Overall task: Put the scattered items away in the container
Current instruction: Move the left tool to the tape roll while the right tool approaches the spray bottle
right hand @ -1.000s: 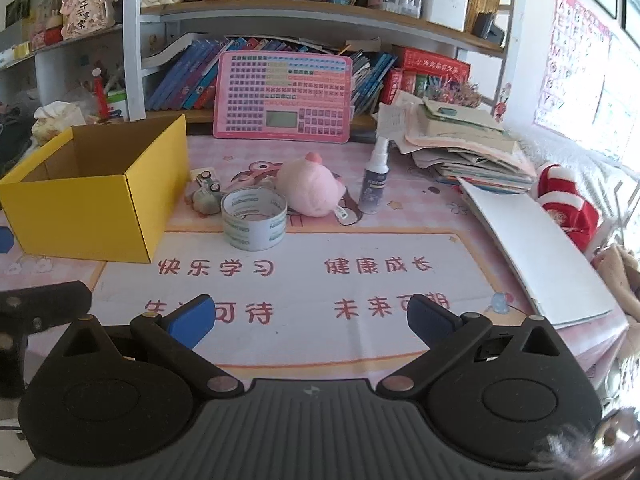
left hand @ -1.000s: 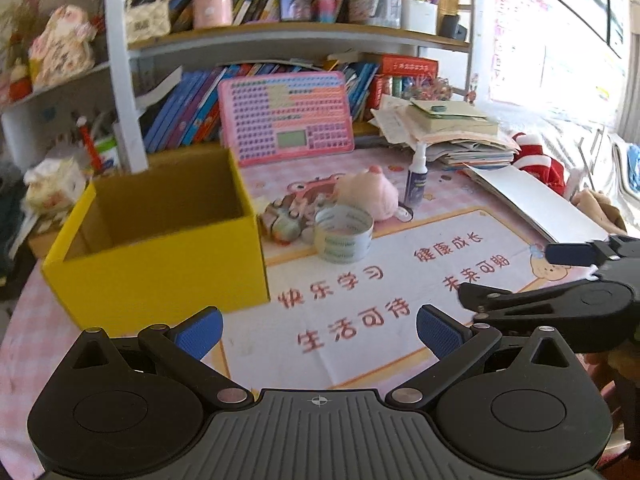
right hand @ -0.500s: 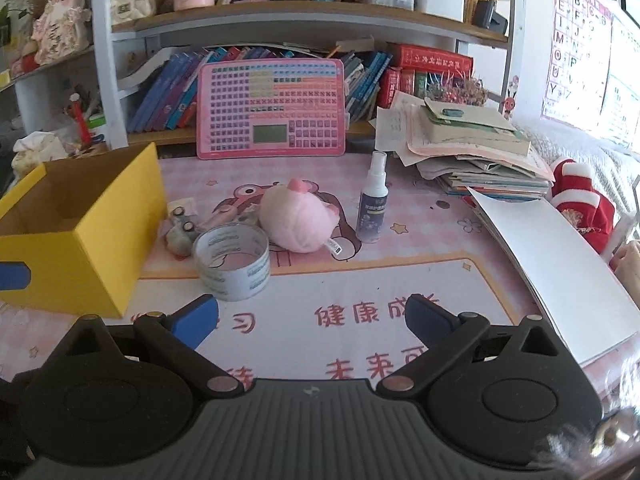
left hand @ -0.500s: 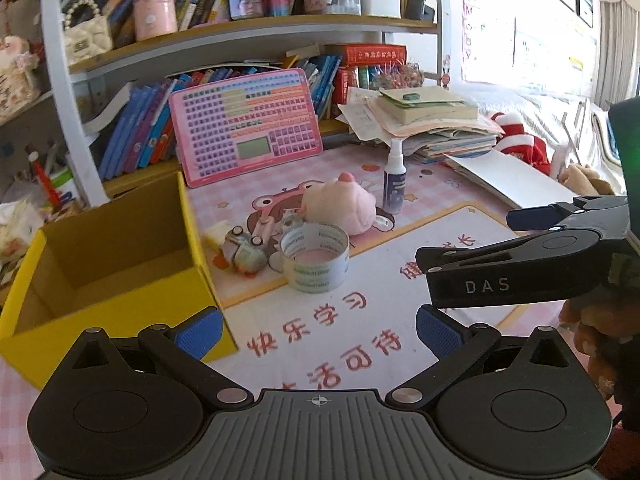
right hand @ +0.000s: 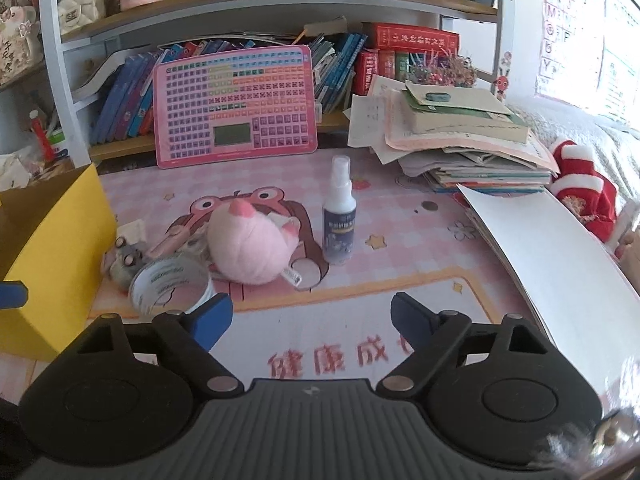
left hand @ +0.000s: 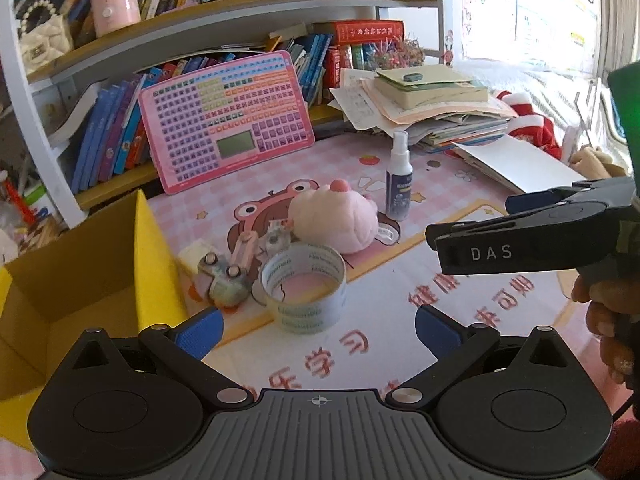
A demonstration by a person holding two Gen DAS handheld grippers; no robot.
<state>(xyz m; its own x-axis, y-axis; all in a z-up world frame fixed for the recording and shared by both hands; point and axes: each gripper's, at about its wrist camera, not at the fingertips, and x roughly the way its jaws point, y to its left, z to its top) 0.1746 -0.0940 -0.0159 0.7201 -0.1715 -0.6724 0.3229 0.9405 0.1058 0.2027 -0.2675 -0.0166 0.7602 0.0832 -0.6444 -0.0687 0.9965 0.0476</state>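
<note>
Clearly nothing's boxed yet: tape roll [left hand: 305,286], pink plush [left hand: 334,220], spray bottle [right hand: 339,216] & small toy [left hand: 224,278] cluster mid-mat beside yellow box [left hand: 152,256] at left edge. Left gripper [left hand: 316,326] wide, empty; right gripper [right hand: 310,314] closing, nothing between jaws.

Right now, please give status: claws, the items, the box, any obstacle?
Left claw open, empty. Right claw closing, nothing between. Tape roll, pink plush, spray bottle on mat, outside yellow box. No obstacle.
</note>
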